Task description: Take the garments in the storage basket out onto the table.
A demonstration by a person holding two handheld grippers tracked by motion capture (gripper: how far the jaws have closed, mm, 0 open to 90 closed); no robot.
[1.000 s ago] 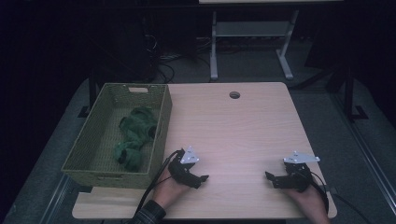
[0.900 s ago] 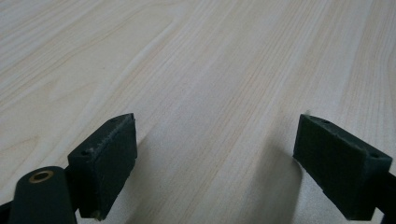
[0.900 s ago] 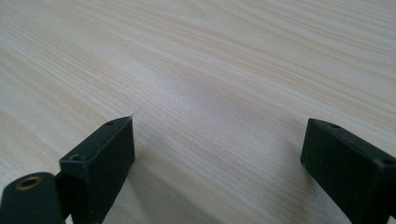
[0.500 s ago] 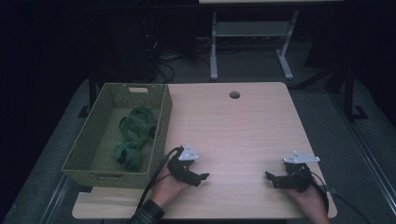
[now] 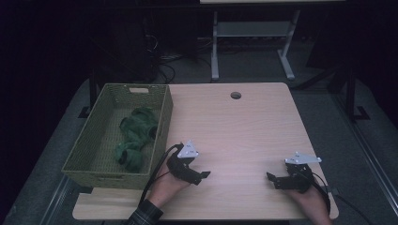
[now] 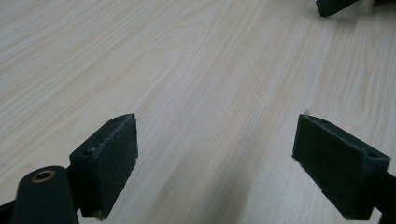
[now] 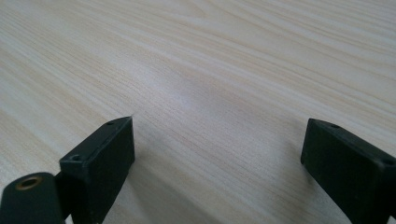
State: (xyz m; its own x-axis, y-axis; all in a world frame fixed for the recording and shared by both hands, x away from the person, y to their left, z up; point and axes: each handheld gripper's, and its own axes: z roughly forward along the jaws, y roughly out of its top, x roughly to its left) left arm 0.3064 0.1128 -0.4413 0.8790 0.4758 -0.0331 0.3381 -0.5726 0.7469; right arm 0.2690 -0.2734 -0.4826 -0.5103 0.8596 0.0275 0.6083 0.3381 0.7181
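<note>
In the left gripper view, the two black pads (image 6: 109,163) stand wide apart at the lower left and lower right of the frame, and between them there is only the light wood of the table (image 6: 196,84). Nothing is held. In the upper right corner of this same view a dark tip of the other gripper is visible, far from the pads.

In the right gripper view, the pads (image 7: 105,161) are also spread wide, at the lower corners of the frame, with bare wood grain between them.

In the high view, the left gripper (image 5: 199,176) lies low on the table at the lower centre-left of the frame, held by a hand (image 5: 164,187) with a checked sleeve. The right gripper (image 5: 273,180) is at the lower right, held by the other hand, well apart from the left one. The two point toward each other.

Just beside the left gripper, on its left in the frame, stands a woven green basket (image 5: 105,171). Inside it lies a crumpled green cloth (image 5: 136,136), toward the right wall of the basket. A small round hole (image 5: 235,95) is in the table near its far edge, in the upper centre.
</note>
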